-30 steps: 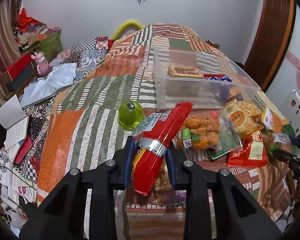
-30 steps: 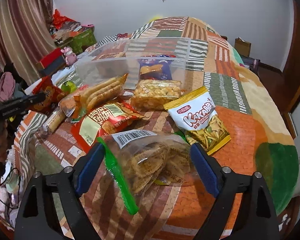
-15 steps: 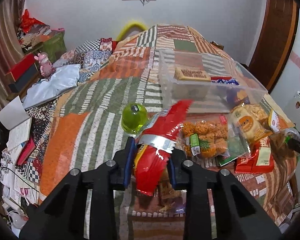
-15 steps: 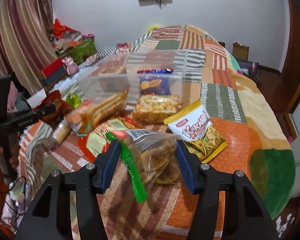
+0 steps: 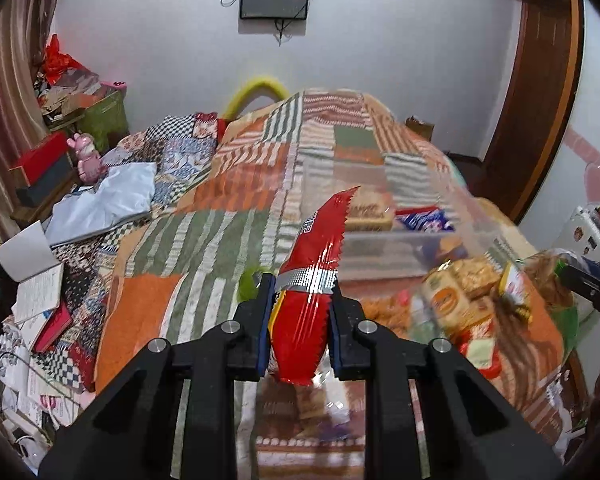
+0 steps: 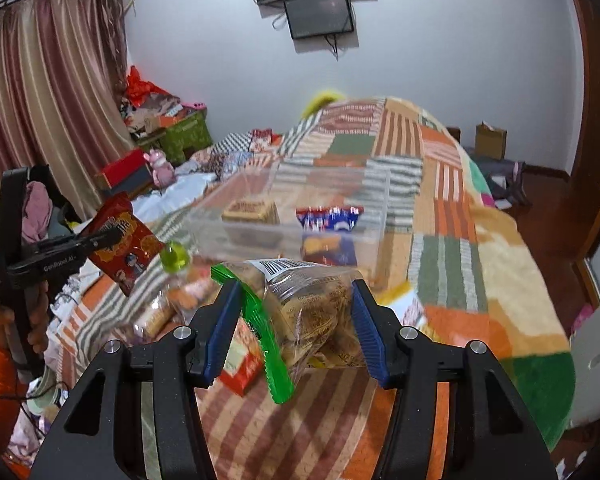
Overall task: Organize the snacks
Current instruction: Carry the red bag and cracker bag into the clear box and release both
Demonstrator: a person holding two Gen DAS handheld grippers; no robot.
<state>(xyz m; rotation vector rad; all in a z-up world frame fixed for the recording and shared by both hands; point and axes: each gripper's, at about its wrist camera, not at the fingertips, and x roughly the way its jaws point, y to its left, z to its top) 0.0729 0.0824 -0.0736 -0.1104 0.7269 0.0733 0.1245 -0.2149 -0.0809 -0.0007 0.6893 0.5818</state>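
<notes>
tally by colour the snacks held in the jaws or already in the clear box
red: 1, red snack packet, in the left gripper
clear with green seal: 1, bag of snacks, in the right gripper
brown: 1, biscuit pack, in the clear box
blue: 1, blue packet, in the clear box
total: 4

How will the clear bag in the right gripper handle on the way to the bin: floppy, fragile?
Probably floppy: the clear bag bulges between the right gripper pads. Contents look like brittle biscuits, so squeezing may crush them. Its green strip hangs loose and could snag the bin rim.
</notes>
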